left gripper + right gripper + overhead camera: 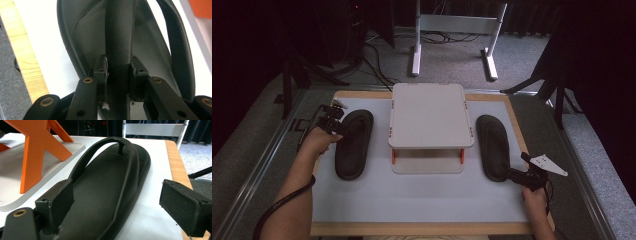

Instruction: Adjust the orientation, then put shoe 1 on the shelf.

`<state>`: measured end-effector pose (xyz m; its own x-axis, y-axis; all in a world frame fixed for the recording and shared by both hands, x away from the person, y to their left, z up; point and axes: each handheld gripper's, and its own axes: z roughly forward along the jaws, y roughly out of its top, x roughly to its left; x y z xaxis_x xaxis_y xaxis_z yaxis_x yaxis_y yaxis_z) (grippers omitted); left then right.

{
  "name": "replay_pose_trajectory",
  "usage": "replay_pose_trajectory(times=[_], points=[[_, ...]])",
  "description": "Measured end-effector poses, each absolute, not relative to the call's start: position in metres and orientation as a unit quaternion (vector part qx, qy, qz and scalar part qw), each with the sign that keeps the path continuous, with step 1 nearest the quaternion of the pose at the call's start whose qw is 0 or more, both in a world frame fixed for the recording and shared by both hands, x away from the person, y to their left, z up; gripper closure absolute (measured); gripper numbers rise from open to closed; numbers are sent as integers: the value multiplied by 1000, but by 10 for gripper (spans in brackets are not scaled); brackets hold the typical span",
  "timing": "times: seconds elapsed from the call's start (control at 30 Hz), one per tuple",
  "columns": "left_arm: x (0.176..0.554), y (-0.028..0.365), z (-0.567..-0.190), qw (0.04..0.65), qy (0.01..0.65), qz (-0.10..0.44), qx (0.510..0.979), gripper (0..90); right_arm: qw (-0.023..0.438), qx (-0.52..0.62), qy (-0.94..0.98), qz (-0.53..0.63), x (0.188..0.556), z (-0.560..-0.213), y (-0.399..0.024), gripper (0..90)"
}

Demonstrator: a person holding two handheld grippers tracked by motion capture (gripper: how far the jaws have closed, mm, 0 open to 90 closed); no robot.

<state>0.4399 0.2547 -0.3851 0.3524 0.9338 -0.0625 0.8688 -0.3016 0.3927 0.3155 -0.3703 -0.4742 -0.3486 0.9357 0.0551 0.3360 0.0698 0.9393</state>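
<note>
The left slipper (pixel 354 144) lies on the counter (pixel 422 200) left of the two-tier stand (pixel 430 120), its long axis running away from the person, and the left gripper (pixel 333 121) has its fingers (pixel 101 71) pinching the slipper's strap (pixel 120 37) near the toe end. The right slipper (pixel 493 146) lies parallel on the stand's other side. The right gripper (pixel 518 175) sits at its heel with fingers (pixel 56 206) spread, the sole running straight ahead between them, so that hand is the nearer one to grip it.
</note>
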Motion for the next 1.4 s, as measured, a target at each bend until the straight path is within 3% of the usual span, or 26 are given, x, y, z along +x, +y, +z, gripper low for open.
replay_pose_trajectory(times=[0.77,1.4], points=[[417,258,-300,230,572,120,778,733,312,480,668,475,317,-475,-369,116],[425,202,-233,254,535,134,795,734,313,478,673,470,317,-476,-368,117]])
